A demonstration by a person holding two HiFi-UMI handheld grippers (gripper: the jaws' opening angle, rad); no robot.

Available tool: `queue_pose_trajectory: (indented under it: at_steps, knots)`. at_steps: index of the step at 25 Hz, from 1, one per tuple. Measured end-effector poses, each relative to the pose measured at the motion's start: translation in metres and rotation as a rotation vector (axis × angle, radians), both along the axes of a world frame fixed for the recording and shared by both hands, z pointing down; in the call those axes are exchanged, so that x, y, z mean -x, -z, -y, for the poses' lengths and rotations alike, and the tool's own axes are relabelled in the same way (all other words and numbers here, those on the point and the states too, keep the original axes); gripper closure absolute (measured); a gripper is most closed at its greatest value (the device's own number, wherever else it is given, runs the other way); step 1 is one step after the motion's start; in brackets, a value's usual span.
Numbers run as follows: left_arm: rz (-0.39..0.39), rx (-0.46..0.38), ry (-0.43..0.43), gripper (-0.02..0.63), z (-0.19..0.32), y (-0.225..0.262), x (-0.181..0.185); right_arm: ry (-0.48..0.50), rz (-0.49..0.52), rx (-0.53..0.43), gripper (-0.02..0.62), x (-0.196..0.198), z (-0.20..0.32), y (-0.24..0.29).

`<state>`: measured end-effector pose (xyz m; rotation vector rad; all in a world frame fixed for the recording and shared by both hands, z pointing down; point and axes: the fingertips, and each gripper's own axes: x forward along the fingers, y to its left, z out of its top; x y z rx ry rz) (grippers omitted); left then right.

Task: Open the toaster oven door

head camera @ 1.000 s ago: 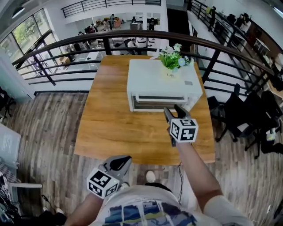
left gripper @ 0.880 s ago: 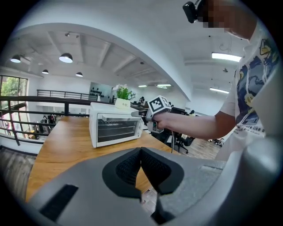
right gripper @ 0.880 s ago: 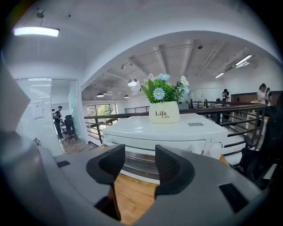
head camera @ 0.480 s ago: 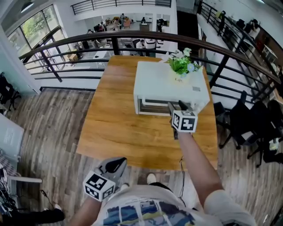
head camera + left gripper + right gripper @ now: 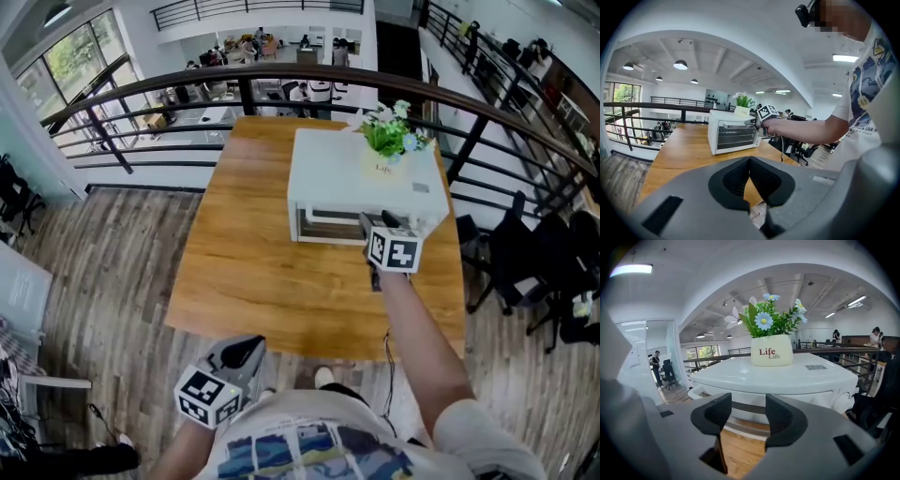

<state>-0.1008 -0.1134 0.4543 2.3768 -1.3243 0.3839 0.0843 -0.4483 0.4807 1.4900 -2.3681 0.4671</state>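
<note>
Mezzanine floor, dark railing behind. Light wooden table (image 5: 244,281) under white boxy toaster oven (image 5: 347,178); glass door shut, facing person.

Right gripper (image 5: 375,221) just in front of oven's upper door edge. Jaws just been opening, now spread wide, nothing between pads. Dark handle bar (image 5: 745,407) shows beyond gap, so likely lining up to take it.

Left gripper (image 5: 242,354) well back from oven, jaws pressed together, empty, seemingly idle.

White ceramic pot (image 5: 384,161) on oven top holds daisies and greenery. Through oven door, only rack lines visible.
</note>
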Motion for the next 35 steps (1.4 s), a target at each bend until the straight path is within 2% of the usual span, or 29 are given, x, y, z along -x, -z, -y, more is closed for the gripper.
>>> queue_pose_trajectory:
  at_steps: [12,35]
  knots:
    - [-0.014,0.009,-0.025,0.603,-0.008,-0.002,0.009,-0.037,-0.013,0.030,0.367,0.001,0.002,-0.003]
    - [-0.022,-0.005,-0.060,0.603,-0.019,-0.001,0.019,-0.061,-0.012,-0.001,0.368,-0.004,-0.030,-0.012]
